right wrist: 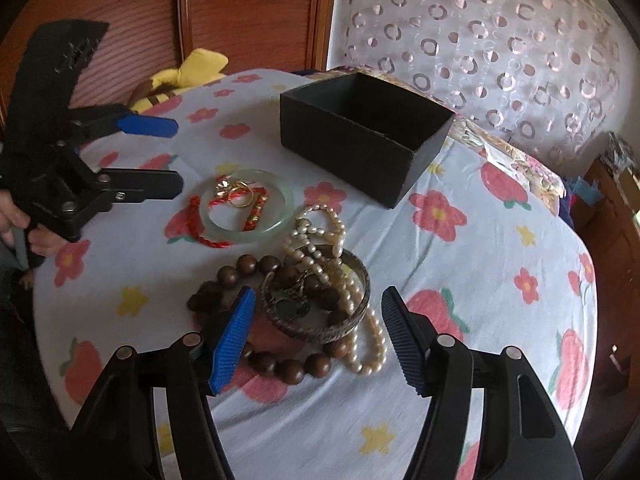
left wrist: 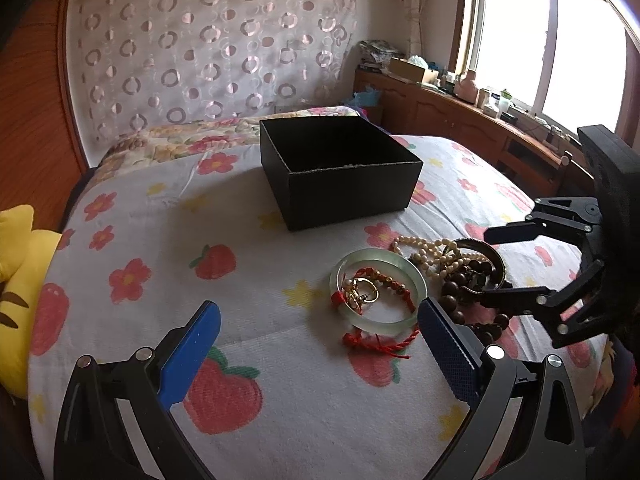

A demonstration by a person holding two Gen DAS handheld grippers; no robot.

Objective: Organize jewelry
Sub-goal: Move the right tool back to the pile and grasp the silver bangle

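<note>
An open black box [left wrist: 340,168] [right wrist: 360,136] stands on the flowered bedspread. In front of it lies a pile of jewelry: a pale green jade bangle [left wrist: 378,290] [right wrist: 246,206] with a red cord bracelet [left wrist: 380,342] and gold rings [left wrist: 362,294] inside it, a pearl necklace [left wrist: 430,254] [right wrist: 320,236], brown wooden beads [left wrist: 456,292] [right wrist: 280,364] and a dark metal bangle [right wrist: 320,304]. My left gripper [left wrist: 318,344] is open, just short of the jade bangle. My right gripper [right wrist: 318,336] is open around the metal bangle and beads.
A yellow plush toy [left wrist: 16,280] lies at the bed's left edge by a wooden wardrobe [right wrist: 200,12]. A wooden sideboard [left wrist: 460,108] with bottles stands under the window at the right. A patterned curtain [left wrist: 208,48] hangs behind the bed.
</note>
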